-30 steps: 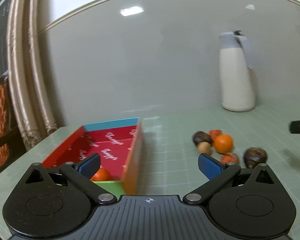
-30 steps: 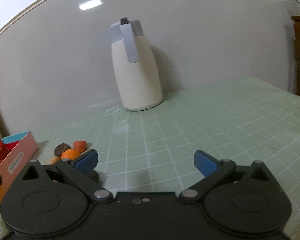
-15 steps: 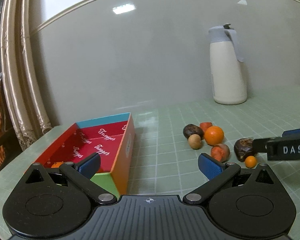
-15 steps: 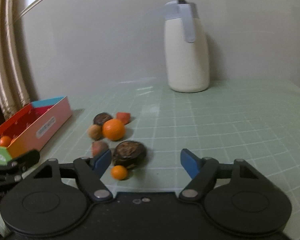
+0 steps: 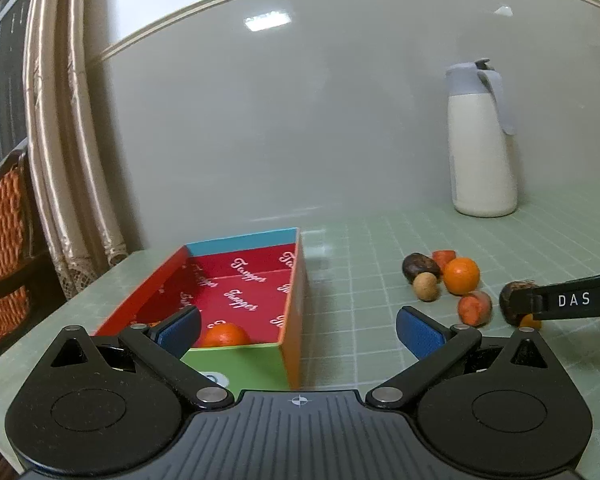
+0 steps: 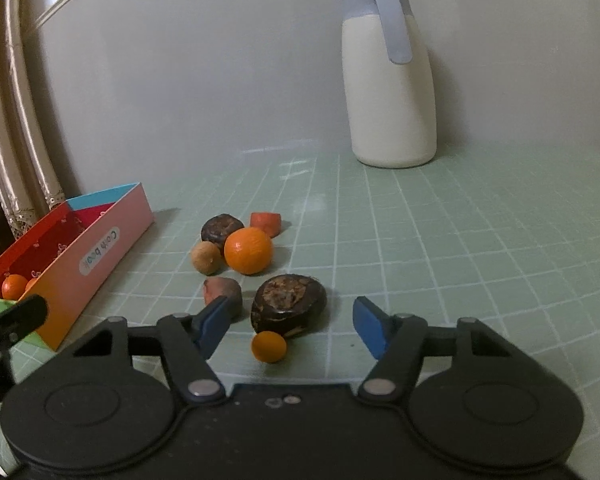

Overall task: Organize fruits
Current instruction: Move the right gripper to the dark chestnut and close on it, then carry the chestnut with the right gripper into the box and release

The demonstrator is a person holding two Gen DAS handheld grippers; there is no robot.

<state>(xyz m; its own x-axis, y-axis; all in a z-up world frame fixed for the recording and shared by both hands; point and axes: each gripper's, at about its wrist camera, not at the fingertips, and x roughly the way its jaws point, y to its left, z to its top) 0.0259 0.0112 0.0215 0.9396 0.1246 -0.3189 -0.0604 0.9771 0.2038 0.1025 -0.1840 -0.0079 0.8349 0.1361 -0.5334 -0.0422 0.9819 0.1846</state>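
Note:
A bright paper box [image 5: 293, 300] with a red floor holds a small orange [image 5: 225, 335]; my left gripper [image 5: 299, 331] stands open over the box's near end. To its right lies a pile of fruit on the green mat. My right gripper [image 6: 292, 326] is low at the near side of the pile. Its jaws are closing, with a big dark wrinkled fruit [image 6: 288, 304] and a tiny orange [image 6: 269, 346] between them, and the pads touch neither. Behind are a large orange [image 6: 248, 250], a tan round fruit [image 6: 206, 257], a second dark fruit [image 6: 221, 230] and two reddish pieces [image 6: 265, 222].
A white jug with a grey lid [image 6: 388, 80] stands at the back by the wall. Curtains [image 5: 60, 140] and a wicker chair [image 5: 0, 220] are beyond the table's left edge. The right gripper's finger [image 5: 572, 300] shows at the right of the left wrist view.
The right gripper swung left from the jug to the fruit pile, dipped, and narrowed its jaws around the dark fruit. Its finger came into the left wrist view. The left gripper shifted slightly.

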